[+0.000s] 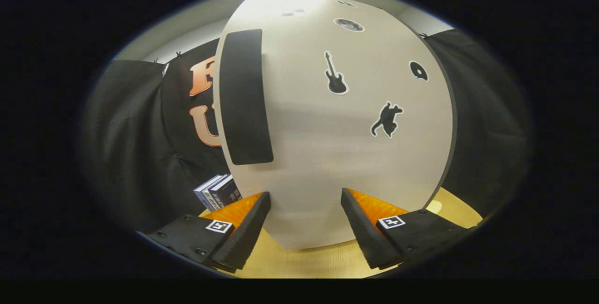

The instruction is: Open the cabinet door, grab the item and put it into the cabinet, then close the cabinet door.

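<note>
While your gripper (305,199) faces the closed, off-white cabinet door (337,154), its fingers stand spread apart and grasp nothing, the door's lower part just ahead between them. You can read no brand or writing on the door; it carries black stickers: a guitar sticker (335,75), a leaping cat sticker (387,119), a small round sticker (418,70). A long black handle strip (244,98) runs upright along its left edge. Beyond your left finger, two dark blue books (220,192) stand on the light wooden tabletop (304,262), beside the cabinet; their spine print is too small to read.
</note>
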{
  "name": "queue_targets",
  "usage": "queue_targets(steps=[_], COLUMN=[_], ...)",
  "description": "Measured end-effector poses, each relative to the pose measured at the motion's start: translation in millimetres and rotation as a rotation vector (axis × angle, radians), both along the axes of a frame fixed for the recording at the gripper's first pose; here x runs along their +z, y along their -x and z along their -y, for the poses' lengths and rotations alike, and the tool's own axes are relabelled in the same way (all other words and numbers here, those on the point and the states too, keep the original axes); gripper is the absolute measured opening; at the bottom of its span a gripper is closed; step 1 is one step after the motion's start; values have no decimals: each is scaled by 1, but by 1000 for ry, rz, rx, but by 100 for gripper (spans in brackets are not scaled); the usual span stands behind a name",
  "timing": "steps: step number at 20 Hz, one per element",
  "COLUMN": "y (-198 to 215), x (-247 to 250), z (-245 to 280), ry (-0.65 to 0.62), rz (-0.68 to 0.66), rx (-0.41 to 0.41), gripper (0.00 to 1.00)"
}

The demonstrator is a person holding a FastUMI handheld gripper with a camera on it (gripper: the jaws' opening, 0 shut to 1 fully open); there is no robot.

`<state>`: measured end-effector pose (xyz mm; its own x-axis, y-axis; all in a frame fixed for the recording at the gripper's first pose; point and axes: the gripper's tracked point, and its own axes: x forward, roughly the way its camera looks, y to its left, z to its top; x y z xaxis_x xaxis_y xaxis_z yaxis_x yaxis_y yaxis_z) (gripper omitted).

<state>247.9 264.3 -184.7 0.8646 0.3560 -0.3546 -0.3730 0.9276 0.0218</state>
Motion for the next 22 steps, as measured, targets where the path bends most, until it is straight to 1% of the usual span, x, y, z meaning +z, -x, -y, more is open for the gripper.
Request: queue_targets(steps=[3,5,7,10,13,16,22], y=[-8,0,23,48,58,76,105], x=[-4,1,12,38,84,120,138], z=[5,19,49,102,156,189,245], ry=[0,6,-18,-34,8,5,21], rz=[-20,-27,-43,-38,50,123,138], rx=[-25,-50,-73,-142,-203,-217,-234], gripper=[98,98,98,98,98,98,97])
